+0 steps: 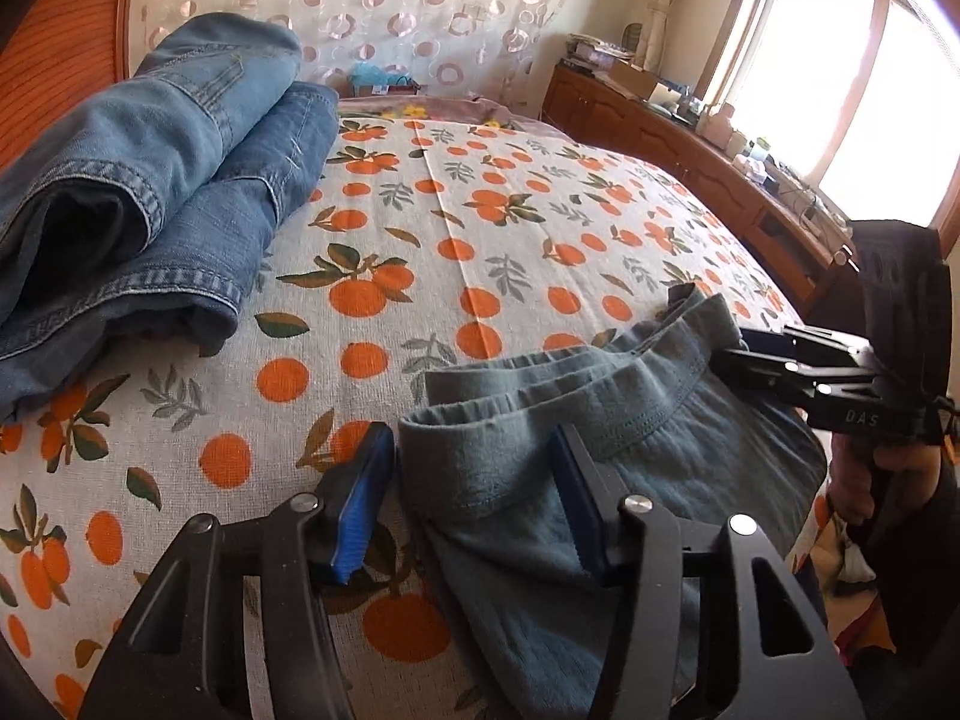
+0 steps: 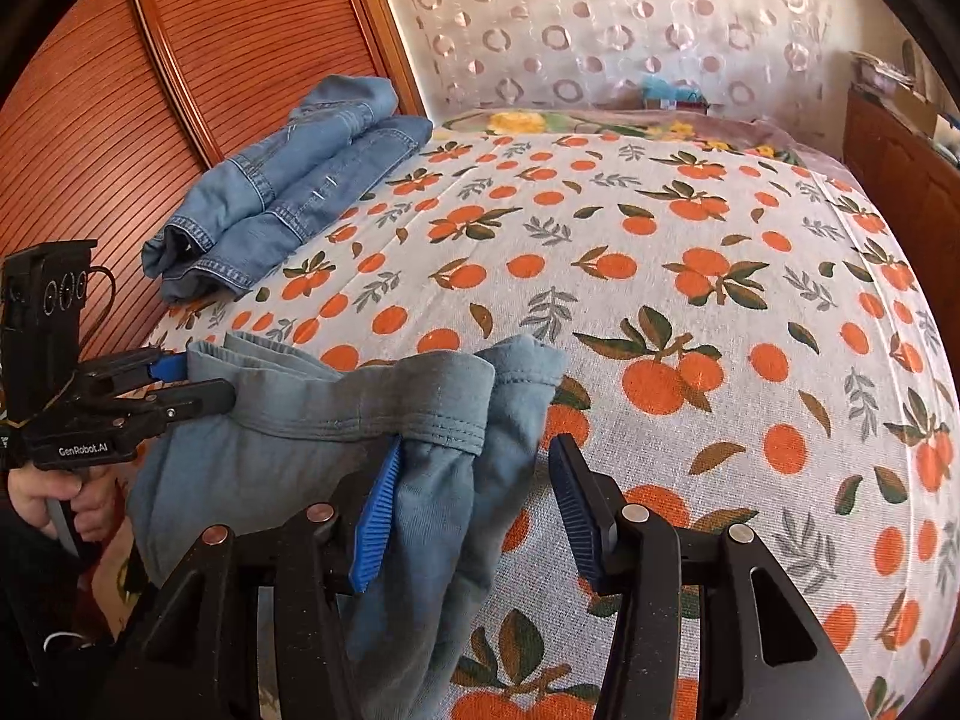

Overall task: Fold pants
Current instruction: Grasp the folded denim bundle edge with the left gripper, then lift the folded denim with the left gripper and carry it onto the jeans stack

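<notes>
The grey-green pants (image 1: 630, 438) lay bunched at the near edge of the bed (image 1: 480, 228), waistband end toward the headboard side, on an orange-print bedspread (image 2: 690, 312). The left gripper (image 1: 474, 498) pointed down at the waistband's left end; its jaws stood apart with the folded waistband corner between them, the right pad against the cloth and the left pad clear of it, so no clamp was evident. The right gripper (image 2: 474, 510) addressed the waistband's other end; its jaws were likewise apart, the left pad touching the hanging fabric and the right pad standing free over the bedspread. In the right wrist view the left gripper's fingers flanked the far waistband edge. A hand (image 2: 54, 498) held that tool's handle. A folded pair of blue jeans (image 1: 150, 180) rested well apart from the pants, at the bed's far left beside a wooden panel (image 2: 150, 90). A wooden cabinet (image 1: 690, 144) stood under the window (image 1: 840, 60).
</notes>
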Motion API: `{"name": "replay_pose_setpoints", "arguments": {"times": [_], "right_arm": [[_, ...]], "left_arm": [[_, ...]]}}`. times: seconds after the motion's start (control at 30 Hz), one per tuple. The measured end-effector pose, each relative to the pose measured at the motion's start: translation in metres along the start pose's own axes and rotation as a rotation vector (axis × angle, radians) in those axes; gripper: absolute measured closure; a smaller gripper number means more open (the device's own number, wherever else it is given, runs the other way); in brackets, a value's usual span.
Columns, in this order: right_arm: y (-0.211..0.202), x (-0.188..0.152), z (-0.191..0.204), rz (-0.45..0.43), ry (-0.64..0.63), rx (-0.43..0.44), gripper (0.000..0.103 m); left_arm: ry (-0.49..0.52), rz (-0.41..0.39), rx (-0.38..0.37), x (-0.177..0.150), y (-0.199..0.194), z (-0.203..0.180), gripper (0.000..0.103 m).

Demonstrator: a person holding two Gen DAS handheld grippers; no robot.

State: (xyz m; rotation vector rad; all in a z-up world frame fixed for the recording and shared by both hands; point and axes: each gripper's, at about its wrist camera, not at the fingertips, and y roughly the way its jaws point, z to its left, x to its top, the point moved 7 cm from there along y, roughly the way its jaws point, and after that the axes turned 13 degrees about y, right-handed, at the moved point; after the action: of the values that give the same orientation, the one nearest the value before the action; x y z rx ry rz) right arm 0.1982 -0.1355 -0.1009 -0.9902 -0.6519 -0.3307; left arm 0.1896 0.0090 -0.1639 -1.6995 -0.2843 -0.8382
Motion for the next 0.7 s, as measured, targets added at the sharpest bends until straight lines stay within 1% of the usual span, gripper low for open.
{"name": "replay_pose_setpoints", "arguments": {"times": [0.1, 0.13, 0.2, 0.27, 0.3, 0.37, 0.43, 0.47, 0.53, 0.6, 0.7], "right_arm": [[0.001, -0.002, 0.0, -0.009, -0.005, -0.003, 0.052], [0.001, -0.003, 0.0, -0.01, -0.009, -0.003, 0.052], [0.002, -0.005, 0.002, -0.006, -0.013, 0.009, 0.053], [0.001, -0.006, 0.005, -0.002, -0.02, 0.023, 0.062], [0.002, -0.008, 0.007, 0.001, -0.026, 0.029, 0.064], [0.003, -0.008, 0.008, 0.002, -0.037, 0.034, 0.074], [0.002, -0.008, 0.009, 0.0, -0.043, 0.052, 0.079], [0.001, -0.008, 0.01, -0.002, -0.042, 0.059, 0.082], [-0.002, -0.007, 0.01, -0.014, -0.044, 0.074, 0.084], [-0.008, -0.006, 0.011, -0.038, -0.048, 0.088, 0.085], [-0.023, -0.001, 0.017, -0.088, -0.063, 0.11, 0.085]], "left_arm": [[0.003, 0.0, 0.0, 0.001, 0.001, -0.001, 0.048], [0.01, 0.0, -0.004, 0.001, 0.002, -0.003, 0.052], [0.012, -0.003, -0.014, 0.002, 0.003, -0.005, 0.054], [0.012, -0.006, -0.017, 0.003, 0.004, -0.005, 0.055], [0.01, -0.006, -0.022, 0.003, 0.004, -0.005, 0.057], [0.013, -0.009, -0.038, 0.003, 0.004, -0.007, 0.064], [0.028, -0.015, -0.054, 0.002, 0.002, -0.012, 0.074], [0.042, -0.015, -0.059, 0.002, 0.0, -0.015, 0.076], [0.052, -0.026, -0.065, 0.001, -0.004, -0.019, 0.084], [0.046, -0.045, -0.081, 0.002, -0.011, -0.022, 0.087], [0.048, -0.082, -0.081, 0.005, -0.026, -0.028, 0.088]]}}
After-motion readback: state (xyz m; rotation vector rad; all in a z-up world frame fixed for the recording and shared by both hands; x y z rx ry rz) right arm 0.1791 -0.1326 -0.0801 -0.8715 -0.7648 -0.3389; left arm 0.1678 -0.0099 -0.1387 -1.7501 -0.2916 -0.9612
